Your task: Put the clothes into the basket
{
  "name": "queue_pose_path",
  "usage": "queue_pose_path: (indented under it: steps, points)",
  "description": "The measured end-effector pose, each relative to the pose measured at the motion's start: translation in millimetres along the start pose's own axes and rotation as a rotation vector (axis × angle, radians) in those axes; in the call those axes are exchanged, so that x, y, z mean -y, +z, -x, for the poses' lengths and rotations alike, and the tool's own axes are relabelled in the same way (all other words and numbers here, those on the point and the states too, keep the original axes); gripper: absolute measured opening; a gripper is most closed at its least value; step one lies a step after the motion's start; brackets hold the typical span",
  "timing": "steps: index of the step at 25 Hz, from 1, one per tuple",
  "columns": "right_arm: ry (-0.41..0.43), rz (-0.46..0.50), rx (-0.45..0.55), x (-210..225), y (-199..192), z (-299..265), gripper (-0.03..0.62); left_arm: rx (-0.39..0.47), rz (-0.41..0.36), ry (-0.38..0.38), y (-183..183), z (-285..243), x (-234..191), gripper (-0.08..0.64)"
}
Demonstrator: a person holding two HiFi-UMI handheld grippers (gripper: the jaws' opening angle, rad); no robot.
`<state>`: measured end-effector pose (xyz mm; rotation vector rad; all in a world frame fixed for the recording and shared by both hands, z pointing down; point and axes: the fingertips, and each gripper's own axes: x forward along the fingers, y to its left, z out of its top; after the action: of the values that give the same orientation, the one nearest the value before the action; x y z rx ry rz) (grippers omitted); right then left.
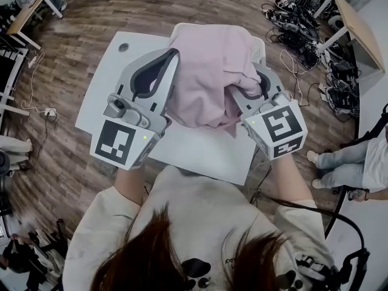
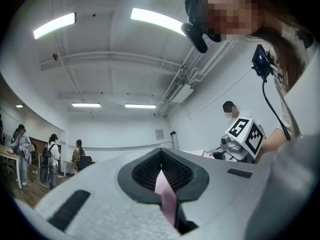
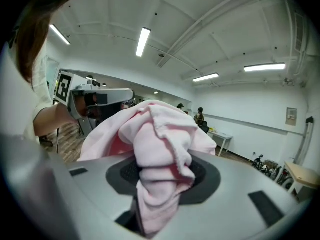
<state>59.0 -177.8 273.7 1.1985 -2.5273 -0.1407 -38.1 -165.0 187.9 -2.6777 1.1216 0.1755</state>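
1. The pink garment point(image 1: 209, 71) hangs bunched in the air between the two grippers, above the far part of the white table point(image 1: 200, 150).
2. The left gripper point(image 2: 161, 160) has its jaws pressed together on a thin fold of the pink garment. A narrow strip of the cloth runs out from between the dark pads toward the camera.
3. The right gripper point(image 1: 242, 96) clamps a thick wad of the same garment. In the right gripper view the cloth fills the gap between the jaws, bulges above them and droops below.
4. In the head view the left gripper holds the garment at its left edge and the right gripper holds it low on its right side. The two are near each other, with their marker cubes turned toward the person.
5. Only a piece of the basket point(image 1: 258, 48) shows, as a white perforated wall behind the garment's right side at the far edge of the table. Whether the cloth touches it cannot be told.
6. Around the table lies a wooden floor point(image 1: 54, 71), with a tangle of cables point(image 1: 297, 23) at the upper right.
7. Another person's legs point(image 1: 336, 162) show at the right edge, and several people point(image 2: 50, 156) stand far off in the left gripper view.
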Motion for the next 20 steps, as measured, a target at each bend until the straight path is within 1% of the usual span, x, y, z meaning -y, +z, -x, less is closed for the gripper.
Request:
queue_pose_path:
  steps: [3, 6, 10, 15, 18, 20]
  points:
    - [-0.043, 0.013, 0.020, 23.9, 15.9, -1.6, 0.169, 0.008, -0.037, 0.018, 10.7, -4.7, -12.5, 0.008]
    - [-0.094, 0.040, 0.032, 49.2, 31.3, -5.4, 0.169, -0.005, -0.068, 0.027, 14.1, -10.7, -24.8, 0.008]
    - [-0.137, 0.054, 0.026, 80.1, 39.8, -18.4, 0.169, -0.031, -0.077, 0.022, 2.8, -24.5, -38.0, 0.008]
    - [-0.146, 0.055, -0.024, 98.7, 27.4, -47.5, 0.169, -0.084, -0.063, -0.003, -27.8, -39.0, -47.8, 0.008]
    - [-0.151, 0.063, -0.061, 107.7, 8.7, -61.5, 0.169, -0.114, -0.038, -0.012, -45.9, -46.1, -47.2, 0.008]
    - [-0.154, 0.089, -0.092, 113.5, -6.6, -69.4, 0.169, -0.128, -0.030, -0.013, -54.9, -50.6, -46.6, 0.008]
